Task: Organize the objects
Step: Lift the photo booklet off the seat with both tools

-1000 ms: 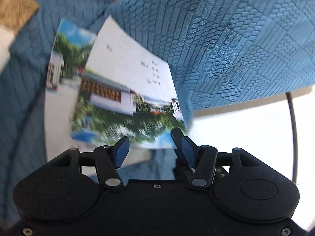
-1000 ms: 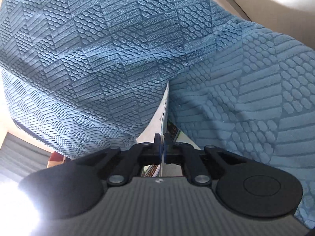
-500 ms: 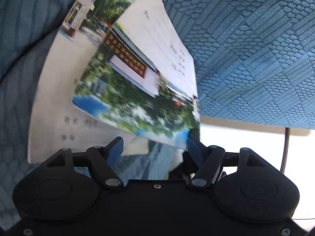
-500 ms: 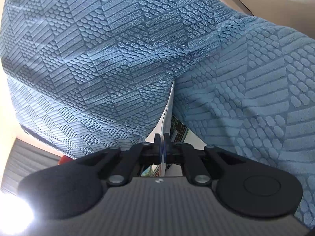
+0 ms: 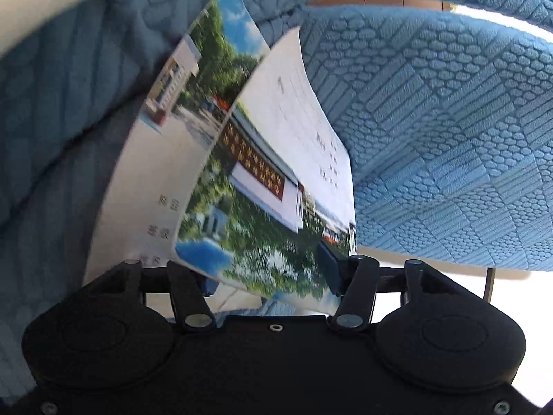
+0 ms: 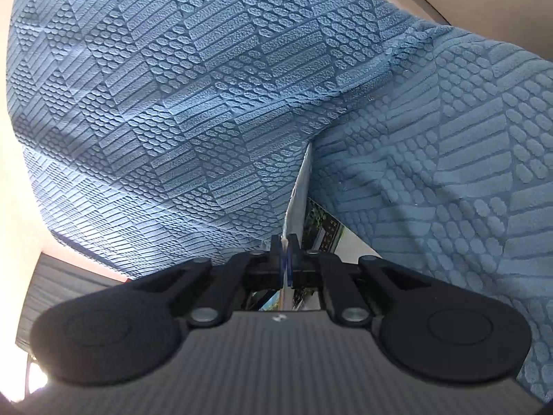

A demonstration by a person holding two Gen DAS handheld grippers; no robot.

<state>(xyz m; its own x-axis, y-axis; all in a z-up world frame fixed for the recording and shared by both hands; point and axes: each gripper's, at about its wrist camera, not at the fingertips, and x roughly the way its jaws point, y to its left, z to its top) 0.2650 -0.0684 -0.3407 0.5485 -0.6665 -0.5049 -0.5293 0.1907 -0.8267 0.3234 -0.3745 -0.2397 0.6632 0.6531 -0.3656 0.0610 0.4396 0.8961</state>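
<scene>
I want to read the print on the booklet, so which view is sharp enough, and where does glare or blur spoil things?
Left wrist: the booklet is motion-blurred, its print unreadable; white glare at lower right. Right wrist: the blue cover texture is crisp, the booklet shows only edge-on, and the corners are blown out.

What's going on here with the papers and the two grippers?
A person is handling printed sheets over blue textured fabric. The right hand-held gripper is shut on the edge of a sheet, seen edge-on. The left hand-held gripper is closing, with the lower edge of a photo-printed booklet cover between its jaws; whether the pads press on it yet is unclear. A second printed sheet lies behind it.
</scene>
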